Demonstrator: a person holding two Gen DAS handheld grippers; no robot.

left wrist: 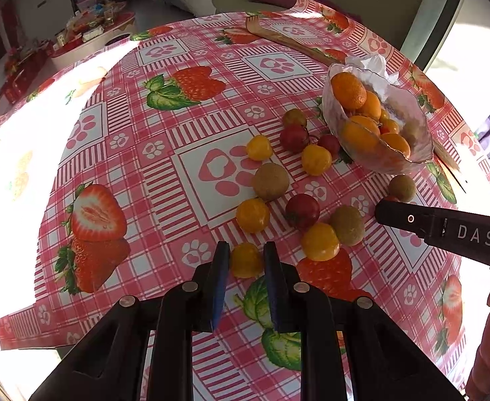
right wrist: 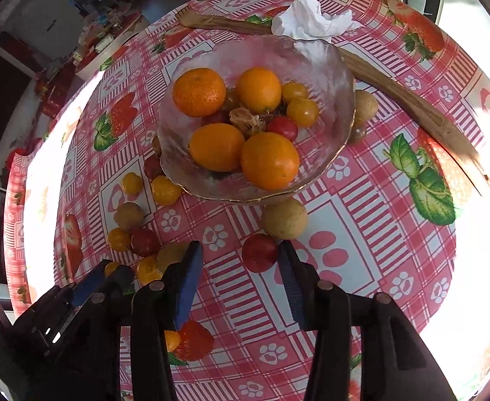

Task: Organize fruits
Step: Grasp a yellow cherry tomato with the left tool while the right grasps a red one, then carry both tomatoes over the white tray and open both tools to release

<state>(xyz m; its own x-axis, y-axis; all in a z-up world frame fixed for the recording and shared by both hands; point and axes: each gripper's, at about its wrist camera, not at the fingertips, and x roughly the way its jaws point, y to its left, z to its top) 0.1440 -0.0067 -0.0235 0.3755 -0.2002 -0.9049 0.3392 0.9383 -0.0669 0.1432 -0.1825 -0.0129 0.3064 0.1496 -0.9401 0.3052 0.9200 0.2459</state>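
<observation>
A glass bowl (right wrist: 341,77) (left wrist: 422,127) holds several oranges (right wrist: 269,160), small tomatoes and a dried fruit. Loose yellow and red cherry tomatoes and brown round fruits lie on the tablecloth to its left and front. My left gripper (left wrist: 246,257) is open, its blue pads on either side of a yellow tomato (left wrist: 246,260) without visibly squeezing it. My right gripper (right wrist: 239,257) is open and empty, with a red tomato (right wrist: 259,252) just inside its right finger and a brown fruit (right wrist: 284,218) beyond. The right gripper also shows in the left wrist view (left wrist: 445,227).
A red-checked strawberry tablecloth (left wrist: 194,107) covers the round table. A long wooden utensil (right wrist: 412,100) and a crumpled white tissue (right wrist: 308,16) lie behind the bowl. Bright sun glare washes out the table's left and right edges. A sofa and cluttered furniture stand beyond.
</observation>
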